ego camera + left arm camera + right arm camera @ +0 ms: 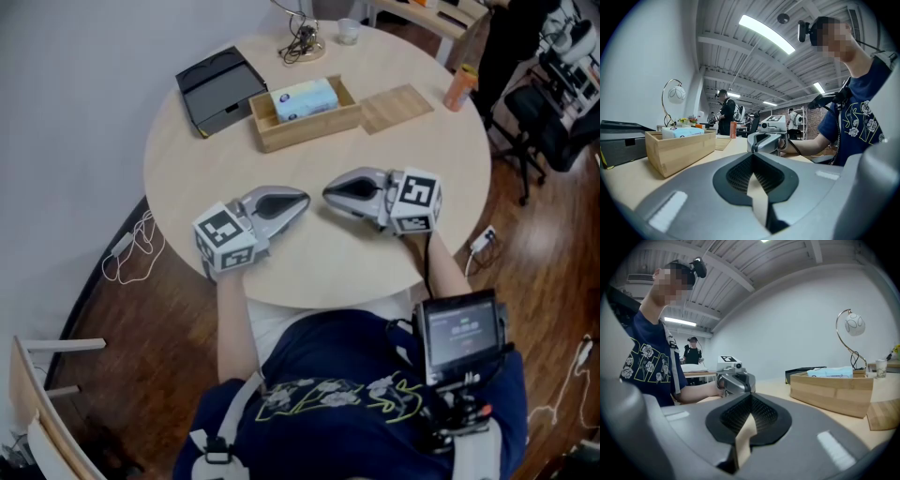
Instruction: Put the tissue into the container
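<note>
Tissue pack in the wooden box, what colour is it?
The tissue pack is light blue, seen best in the head view.

Matt pale wood table (375, 178); bare wood container (309, 129); plastic-wrapped tissue pack (305, 98).

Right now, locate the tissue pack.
Head view: the tissue pack lies in the wooden tray, far-centre on the table, between the black box and the wooden board.

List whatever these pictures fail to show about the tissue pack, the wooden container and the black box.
- Tissue pack: its print is too small to read in the head view. Its lower part is hidden in both gripper views by the wall of the wooden container.
- Black box: its inside shows in no view, and the left gripper view's edge cuts it off.
- Orange bottle: its label is too small to read in the head view.
</note>
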Demonstrator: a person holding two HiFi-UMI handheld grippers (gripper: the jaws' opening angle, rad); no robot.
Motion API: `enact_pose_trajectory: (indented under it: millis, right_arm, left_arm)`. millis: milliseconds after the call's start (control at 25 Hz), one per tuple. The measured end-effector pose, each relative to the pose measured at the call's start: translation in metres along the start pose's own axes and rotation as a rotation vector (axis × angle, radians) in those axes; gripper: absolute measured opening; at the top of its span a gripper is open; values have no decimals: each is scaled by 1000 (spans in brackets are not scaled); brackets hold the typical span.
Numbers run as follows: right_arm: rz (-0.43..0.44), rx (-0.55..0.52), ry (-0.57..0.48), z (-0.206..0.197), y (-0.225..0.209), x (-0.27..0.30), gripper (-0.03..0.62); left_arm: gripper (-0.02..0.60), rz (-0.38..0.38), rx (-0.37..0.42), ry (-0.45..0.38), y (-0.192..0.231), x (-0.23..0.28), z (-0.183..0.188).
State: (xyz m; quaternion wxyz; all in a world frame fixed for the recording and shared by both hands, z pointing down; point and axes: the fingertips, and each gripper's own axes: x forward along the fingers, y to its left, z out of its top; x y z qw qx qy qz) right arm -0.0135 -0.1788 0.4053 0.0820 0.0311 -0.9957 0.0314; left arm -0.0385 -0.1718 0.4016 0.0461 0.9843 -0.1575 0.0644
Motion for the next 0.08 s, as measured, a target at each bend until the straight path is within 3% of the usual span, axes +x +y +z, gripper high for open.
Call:
enact_pose_trajectory:
  millis: [80]
  right_arm:
    - [0,-1,1,0,0,0,20]
  left_arm:
    - [3,2,1,0,0,0,0]
